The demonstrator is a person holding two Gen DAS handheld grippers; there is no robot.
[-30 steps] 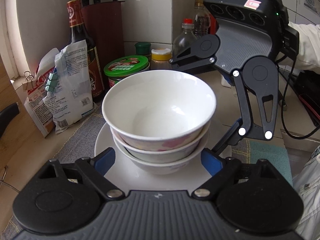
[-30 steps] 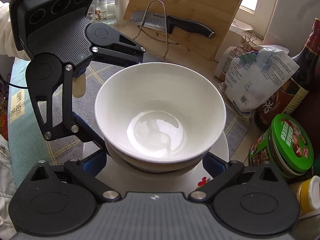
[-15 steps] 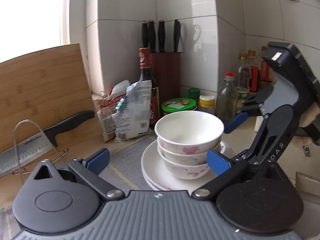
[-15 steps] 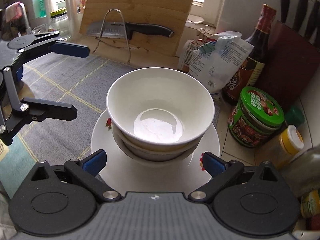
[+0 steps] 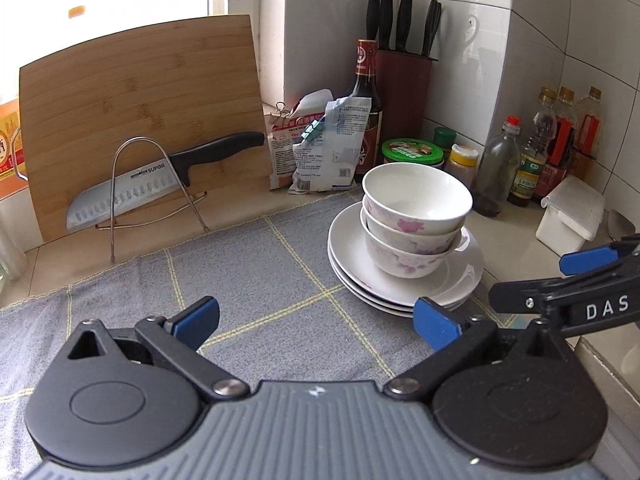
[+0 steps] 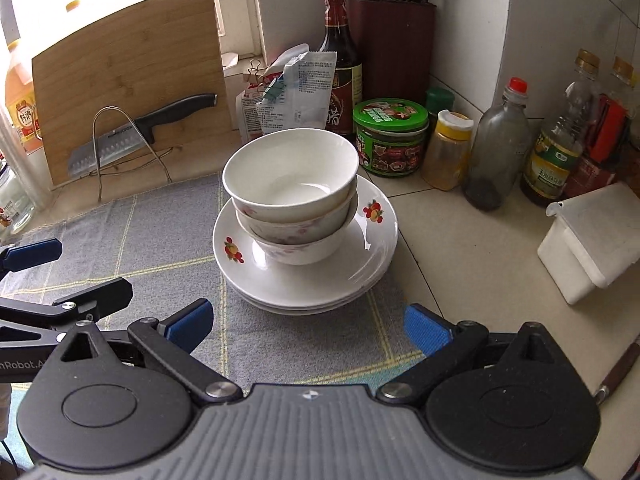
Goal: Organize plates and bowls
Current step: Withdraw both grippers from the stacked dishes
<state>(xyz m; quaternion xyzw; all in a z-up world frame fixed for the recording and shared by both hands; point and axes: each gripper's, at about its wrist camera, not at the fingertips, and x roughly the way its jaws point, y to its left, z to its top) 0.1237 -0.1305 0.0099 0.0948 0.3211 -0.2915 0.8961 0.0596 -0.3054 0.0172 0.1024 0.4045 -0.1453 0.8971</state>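
Three white bowls (image 5: 416, 216) with pink flowers sit nested on a stack of three white plates (image 5: 464, 276) at the cloth's right edge. My left gripper (image 5: 316, 322) hangs open in front of and left of the stack, with nothing between its blue pads. In the right wrist view the same bowls (image 6: 292, 192) and plates (image 6: 360, 256) lie straight ahead. My right gripper (image 6: 308, 326) stands open just short of the plates, holding nothing. Each gripper shows in the other's view: the right gripper (image 5: 532, 278) at the right edge, the left gripper (image 6: 94, 270) at the left edge.
A grey checked cloth (image 5: 260, 280) covers the counter. Behind stand a bamboo cutting board (image 5: 140, 112), a knife (image 5: 160, 184) on a wire rack, a knife block (image 5: 404, 88), a sauce bottle (image 6: 340, 56), packets, a green-lidded jar (image 6: 390, 136), several bottles and a white box (image 6: 592, 240).
Both grippers have drawn back and upward from the bowl stack and rolled to level. The stack now looks smaller and farther away. It has not moved.
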